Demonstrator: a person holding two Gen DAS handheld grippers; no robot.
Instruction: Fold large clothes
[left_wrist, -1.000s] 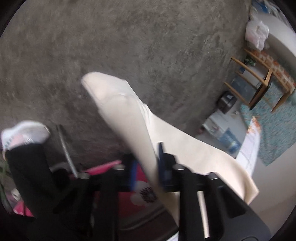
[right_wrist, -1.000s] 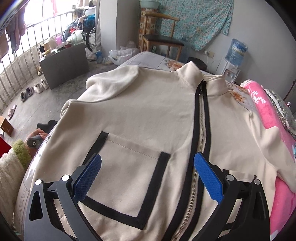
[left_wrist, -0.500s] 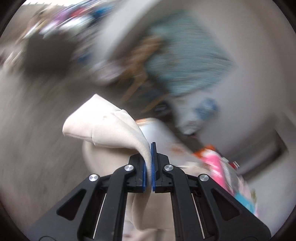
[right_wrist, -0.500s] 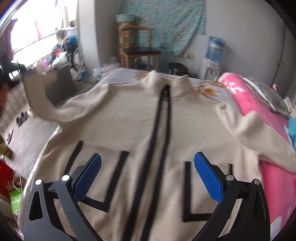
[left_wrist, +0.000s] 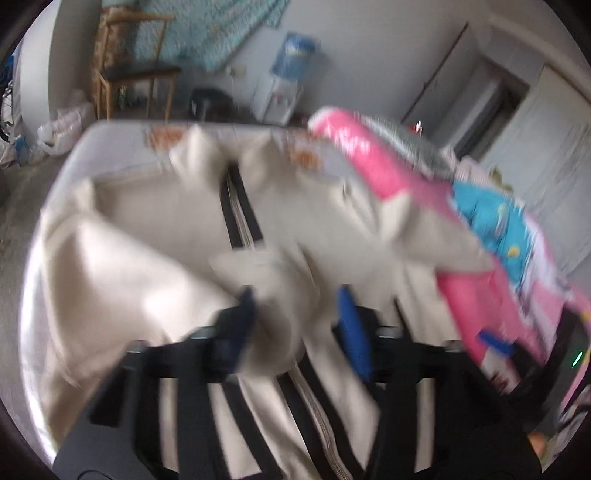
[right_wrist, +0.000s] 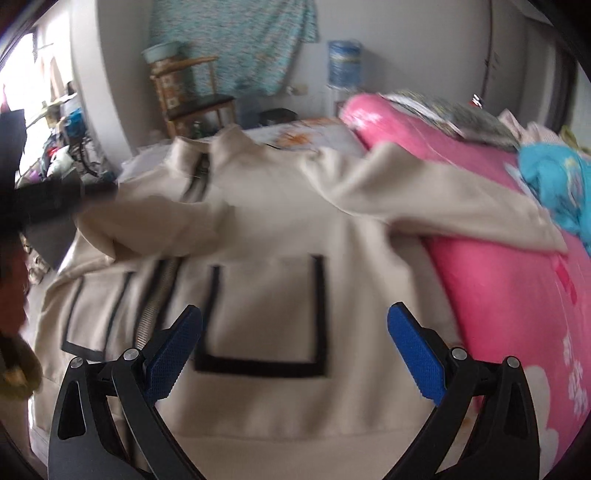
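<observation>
The cream jacket (right_wrist: 273, 229) lies front-up on a bed (left_wrist: 122, 133), its hem nearest the cameras and its collar at the far end. Closest in the right wrist view, the right tool (right_wrist: 295, 350) hangs over the hem with its blue pads (right_wrist: 173, 350) spread wide and nothing between them; below it sits a black-outlined pocket (right_wrist: 266, 314), with the zip (right_wrist: 159, 291) and its black bands to the left of it. In the left wrist view, which is blurred, the left tool (left_wrist: 299, 325) has just been opening: its jaws stand apart, and the cuff end of a sleeve (left_wrist: 269, 295) lies between them, against the left pad, while the right pad is clear of the cloth. That sleeve is laid across the jacket's chest. The other sleeve (right_wrist: 424, 195) stretches out to the right onto a pink quilt (right_wrist: 517, 295), with a blue cloth (right_wrist: 554, 184) beyond it. Further off stand a wooden chair (right_wrist: 195, 99), a water dispenser (right_wrist: 345, 68) and a patterned teal hanging (right_wrist: 236, 44) on the wall.
</observation>
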